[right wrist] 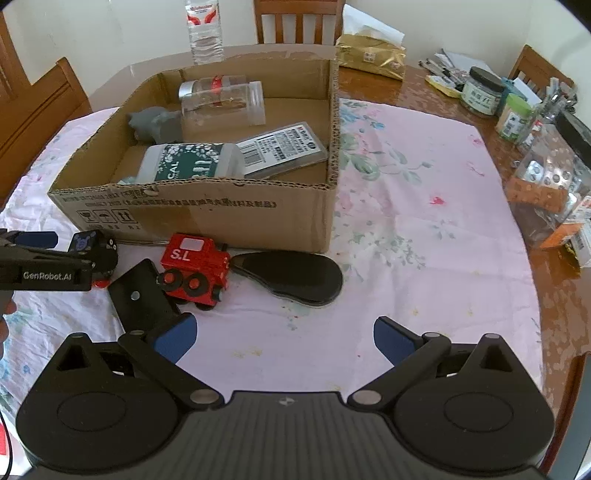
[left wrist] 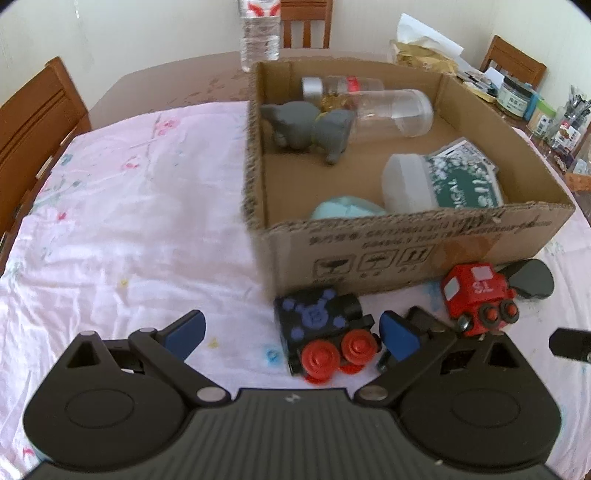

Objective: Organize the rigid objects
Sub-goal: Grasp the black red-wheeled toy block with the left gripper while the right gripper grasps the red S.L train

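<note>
A black toy train car (left wrist: 325,328) with blue dots and red wheels lies on the pink cloth in front of the cardboard box (left wrist: 406,251). My left gripper (left wrist: 291,334) is open, its right finger beside the black car; the car sits between the fingers, nearer the right one. A red toy engine (left wrist: 476,295) marked "S.L" stands to the right (right wrist: 195,269). A black oval case (right wrist: 291,275) lies beside it. My right gripper (right wrist: 284,339) is open and empty, a little in front of the case. The left gripper also shows in the right wrist view (right wrist: 44,258).
The box (right wrist: 258,218) holds grey toy elephants (left wrist: 306,127), clear jars (left wrist: 391,107), a green-labelled bottle (right wrist: 192,162), a flat packet (right wrist: 284,147) and a light blue object (left wrist: 347,210). A water bottle (right wrist: 205,33), jars and clutter (right wrist: 535,129) stand at the table's far and right sides. Wooden chairs surround the table.
</note>
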Tool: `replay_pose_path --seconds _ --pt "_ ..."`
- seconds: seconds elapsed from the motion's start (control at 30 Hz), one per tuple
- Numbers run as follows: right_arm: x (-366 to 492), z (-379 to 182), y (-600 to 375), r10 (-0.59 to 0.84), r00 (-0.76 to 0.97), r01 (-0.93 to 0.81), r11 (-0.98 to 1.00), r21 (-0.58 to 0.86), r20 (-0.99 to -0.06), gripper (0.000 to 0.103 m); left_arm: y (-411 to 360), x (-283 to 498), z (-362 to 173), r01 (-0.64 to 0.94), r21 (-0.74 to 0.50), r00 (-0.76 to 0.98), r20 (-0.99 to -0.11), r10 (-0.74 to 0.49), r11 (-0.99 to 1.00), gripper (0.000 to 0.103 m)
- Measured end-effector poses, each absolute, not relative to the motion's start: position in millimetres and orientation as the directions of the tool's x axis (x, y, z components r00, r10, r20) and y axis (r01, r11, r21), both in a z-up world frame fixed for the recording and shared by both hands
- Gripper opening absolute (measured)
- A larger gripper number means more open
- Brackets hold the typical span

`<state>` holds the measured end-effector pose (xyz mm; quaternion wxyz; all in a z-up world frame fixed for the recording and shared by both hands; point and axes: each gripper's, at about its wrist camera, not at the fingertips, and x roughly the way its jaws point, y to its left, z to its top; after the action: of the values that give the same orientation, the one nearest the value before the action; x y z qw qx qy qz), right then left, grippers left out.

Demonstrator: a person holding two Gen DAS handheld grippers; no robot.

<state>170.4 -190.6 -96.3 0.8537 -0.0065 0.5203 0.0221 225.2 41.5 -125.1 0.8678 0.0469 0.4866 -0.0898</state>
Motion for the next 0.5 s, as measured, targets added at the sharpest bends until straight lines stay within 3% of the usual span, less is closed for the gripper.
replay_pose_path --seconds 0.5 --pt "201 -107 -154 0.059 0.445 -0.085 0.996 0.023 -0.894 0.103 110 218 -134 0.084 0.065 0.478 -0.878 0.017 0.994 0.1"
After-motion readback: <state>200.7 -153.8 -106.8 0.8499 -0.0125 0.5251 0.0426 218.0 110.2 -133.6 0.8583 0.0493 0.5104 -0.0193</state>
